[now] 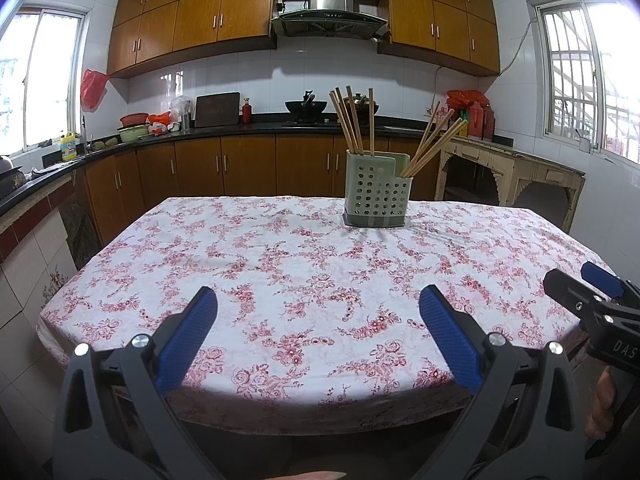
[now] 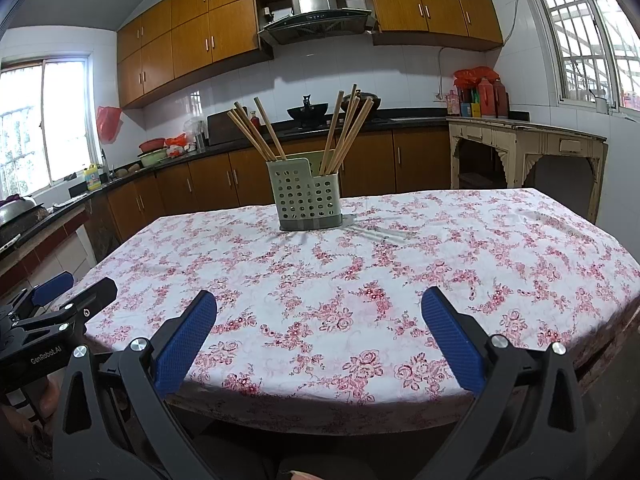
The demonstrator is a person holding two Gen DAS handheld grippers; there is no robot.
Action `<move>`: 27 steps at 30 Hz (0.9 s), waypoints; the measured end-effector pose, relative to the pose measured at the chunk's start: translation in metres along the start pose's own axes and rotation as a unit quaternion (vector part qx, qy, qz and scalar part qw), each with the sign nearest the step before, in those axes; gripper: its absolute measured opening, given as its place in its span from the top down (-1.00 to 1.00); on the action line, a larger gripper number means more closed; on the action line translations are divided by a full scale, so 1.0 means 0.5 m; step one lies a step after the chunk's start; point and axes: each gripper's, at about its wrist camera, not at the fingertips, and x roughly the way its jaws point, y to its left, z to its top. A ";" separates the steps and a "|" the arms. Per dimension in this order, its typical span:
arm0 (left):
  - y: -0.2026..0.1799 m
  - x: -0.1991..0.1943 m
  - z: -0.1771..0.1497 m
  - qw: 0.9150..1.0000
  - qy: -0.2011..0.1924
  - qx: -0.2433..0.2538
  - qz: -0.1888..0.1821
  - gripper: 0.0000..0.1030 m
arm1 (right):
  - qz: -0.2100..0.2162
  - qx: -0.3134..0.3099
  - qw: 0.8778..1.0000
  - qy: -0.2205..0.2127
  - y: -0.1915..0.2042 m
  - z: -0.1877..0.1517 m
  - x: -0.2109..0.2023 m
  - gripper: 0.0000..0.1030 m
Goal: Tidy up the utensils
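A pale green perforated utensil holder (image 1: 377, 190) (image 2: 305, 195) stands on the far middle of the floral-clothed table (image 1: 280, 264) (image 2: 440, 248). Several wooden chopsticks (image 1: 352, 120) (image 2: 256, 132) stand in its taller left compartment. Several more (image 1: 434, 142) (image 2: 346, 128) lean in the lower right compartment. My left gripper (image 1: 318, 304) is open and empty above the near table edge; it also shows at the left of the right wrist view (image 2: 76, 284). My right gripper (image 2: 319, 306) is open and empty beside it; it also shows at the right of the left wrist view (image 1: 576, 280).
A dark kitchen counter (image 1: 224, 126) with a wok, cutting board, bowls and bottles runs behind the table. A worn cream side table (image 1: 516, 166) (image 2: 528, 140) stands at the back right. Windows are at both sides.
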 end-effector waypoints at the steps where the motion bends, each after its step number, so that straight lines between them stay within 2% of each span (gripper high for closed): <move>1: 0.000 0.000 0.000 1.000 0.000 0.000 0.000 -0.92 | 0.000 0.000 1.000 0.000 0.000 0.000 0.000 -0.97; 27: 0.009 0.001 -0.003 1.000 0.003 0.000 0.000 -0.92 | 0.000 0.001 1.000 0.001 0.000 0.001 -0.001 -0.97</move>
